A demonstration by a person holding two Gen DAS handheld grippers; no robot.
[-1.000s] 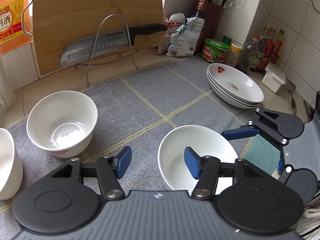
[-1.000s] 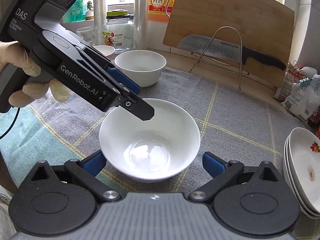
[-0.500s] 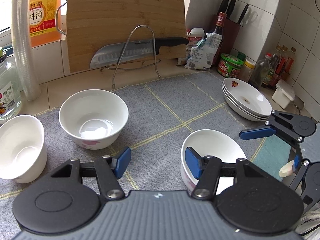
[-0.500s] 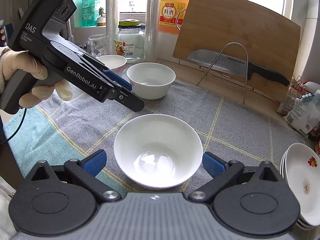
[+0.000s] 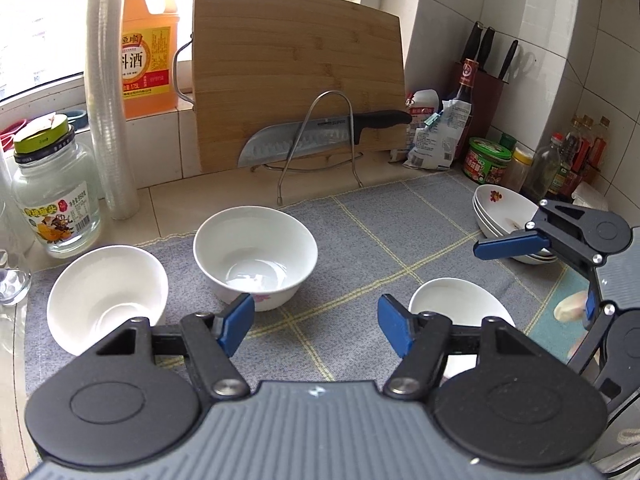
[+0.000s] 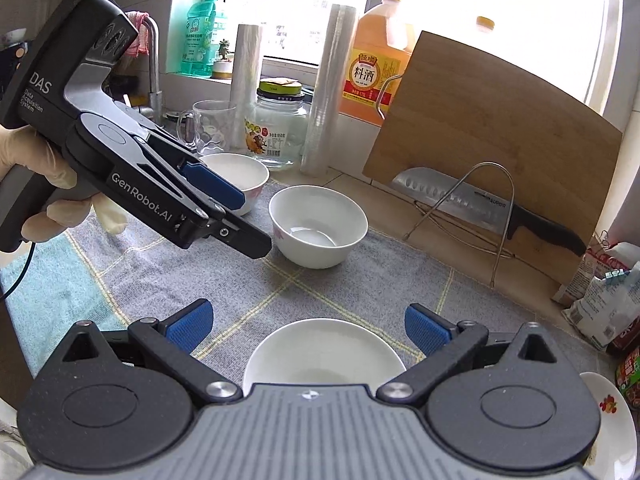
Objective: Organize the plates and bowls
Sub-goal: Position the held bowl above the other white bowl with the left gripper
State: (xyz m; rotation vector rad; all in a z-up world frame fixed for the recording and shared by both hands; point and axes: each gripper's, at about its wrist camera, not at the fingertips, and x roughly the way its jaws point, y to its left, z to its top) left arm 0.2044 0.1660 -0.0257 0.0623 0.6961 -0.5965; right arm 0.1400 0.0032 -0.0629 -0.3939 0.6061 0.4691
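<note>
Tiled kitchen counter (image 5: 168, 200) covered by a grey checked mat (image 5: 360, 240). Left gripper (image 5: 316, 320) jaws have just been opening, now partly apart, nothing between them. Right gripper (image 6: 308, 326) jaws wide apart, empty, above the near bowl (image 6: 324, 352). Two more bowls (image 5: 256, 252) (image 5: 104, 296) toward the mat's left edge. Stacked plates (image 5: 500, 212) at its right edge.
</note>
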